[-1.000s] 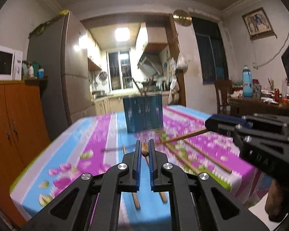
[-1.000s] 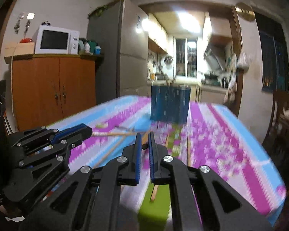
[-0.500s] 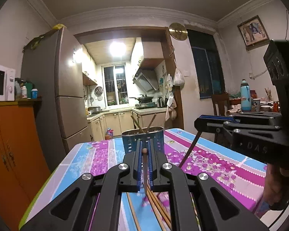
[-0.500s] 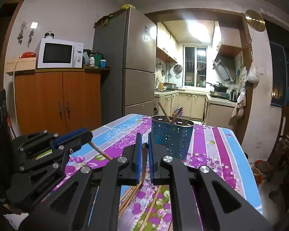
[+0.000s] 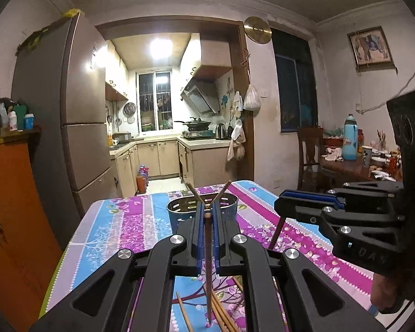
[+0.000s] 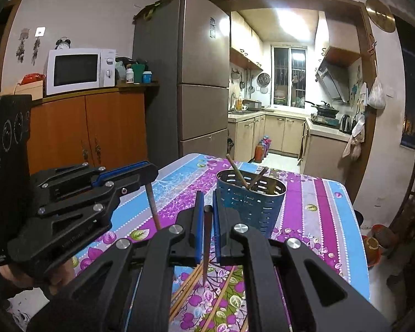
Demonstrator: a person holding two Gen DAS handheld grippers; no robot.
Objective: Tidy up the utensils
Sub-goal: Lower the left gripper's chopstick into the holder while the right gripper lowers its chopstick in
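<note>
My left gripper [image 5: 207, 210] is shut on a dark wooden chopstick [image 5: 207, 251] that hangs tip-down above the table. My right gripper [image 6: 207, 197] is likewise shut on a second chopstick [image 6: 207, 243], also hanging point-down. Each wrist view shows the other gripper beside it: the right gripper [image 5: 280, 202] with its stick [image 5: 276, 232], and the left gripper [image 6: 151, 170] with its stick [image 6: 153, 207]. A blue perforated utensil holder [image 5: 179, 214] [image 6: 251, 203] stands just beyond both grippers, with two chopsticks [image 6: 236, 170] leaning in it. Several loose chopsticks [image 5: 221, 314] [image 6: 189, 279] lie on the cloth below.
The table [image 5: 119, 221] wears a striped floral cloth in purple and blue. An orange cabinet [image 6: 96, 127] with a microwave [image 6: 77, 70] and a tall fridge [image 6: 196, 83] stand at the left. A wooden chair [image 5: 310, 149] and a cluttered side table [image 5: 354, 166] are at the right.
Both grippers have risen from the table, each carrying a chopstick. The sticks lay near-level a second ago and hang tip-down in the jaws now. The holder sits lower in view.
</note>
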